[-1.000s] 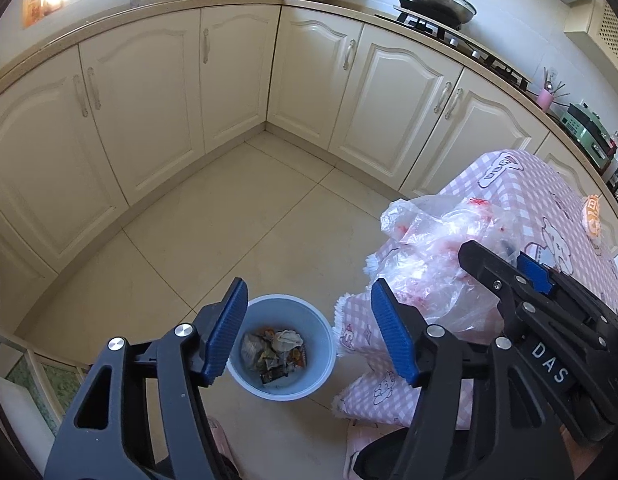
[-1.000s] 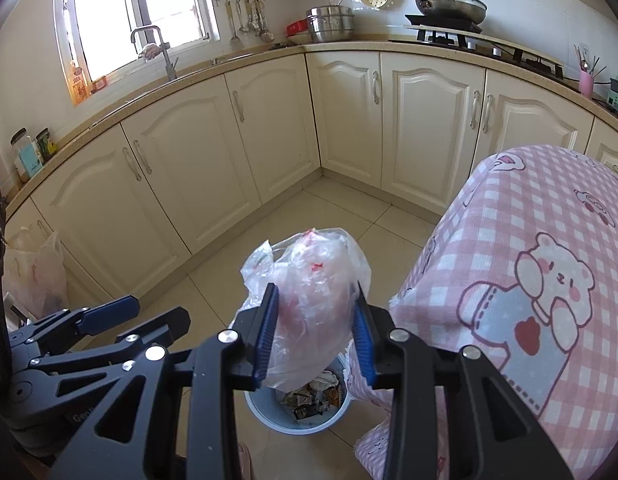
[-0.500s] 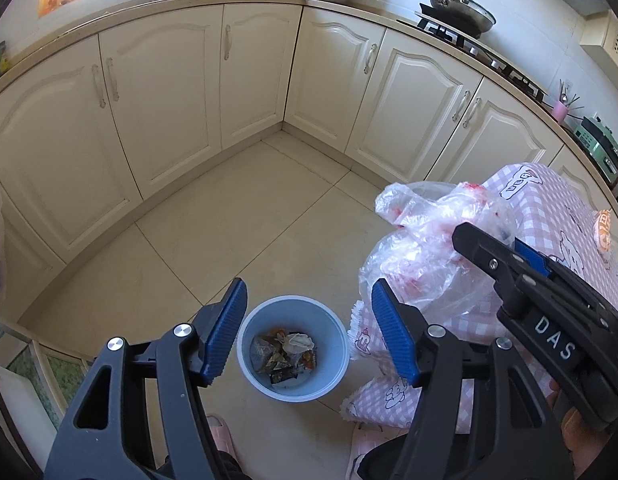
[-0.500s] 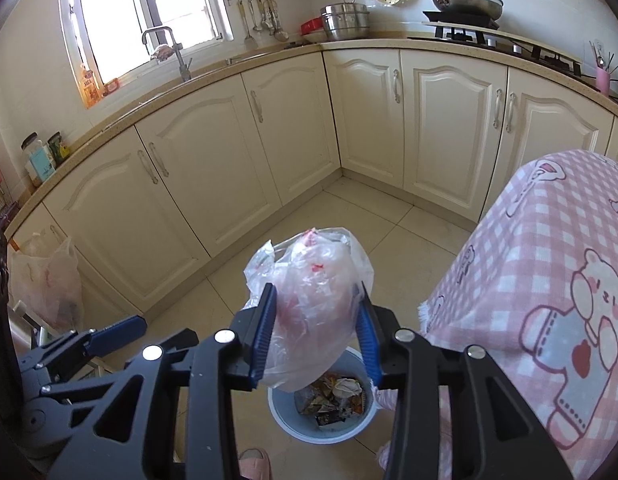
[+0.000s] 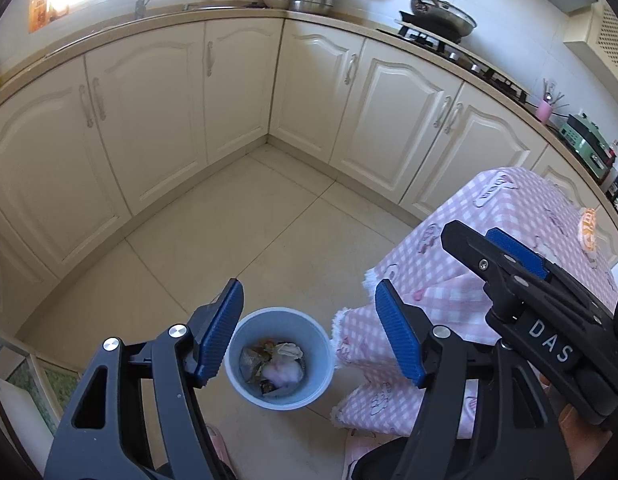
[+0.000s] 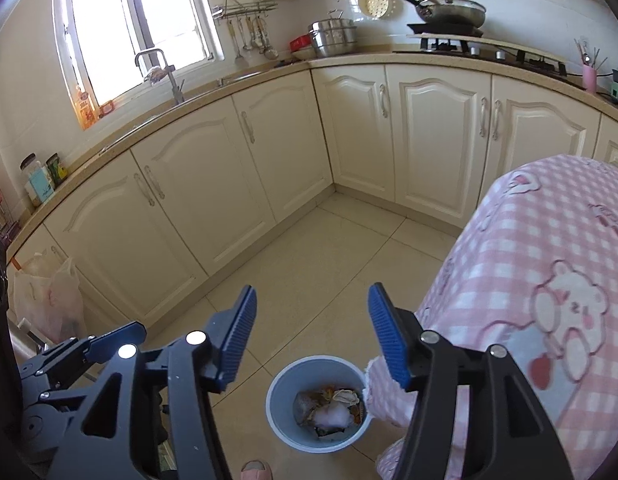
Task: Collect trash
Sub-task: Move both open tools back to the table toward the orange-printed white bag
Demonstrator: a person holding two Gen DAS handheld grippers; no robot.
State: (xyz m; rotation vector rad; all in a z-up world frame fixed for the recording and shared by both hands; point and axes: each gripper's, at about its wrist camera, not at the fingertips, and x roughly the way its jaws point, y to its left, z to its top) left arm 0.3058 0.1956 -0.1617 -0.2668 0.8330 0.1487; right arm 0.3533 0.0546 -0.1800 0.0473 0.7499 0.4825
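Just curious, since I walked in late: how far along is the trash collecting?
Done: a crumpled plastic bag lies in the blue bin on other rubbish. In hand: nothing; the right gripper has just opened with nothing between its jaws, and the left gripper is open too. Left: no other loose trash shows on the floor.

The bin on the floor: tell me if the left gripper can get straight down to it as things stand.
Probably yes. The left gripper is open and empty, and the bin shows between its fingers with only bare floor around that side. The pink tablecloth hangs close to the bin's right edge, beside the path, not across it.
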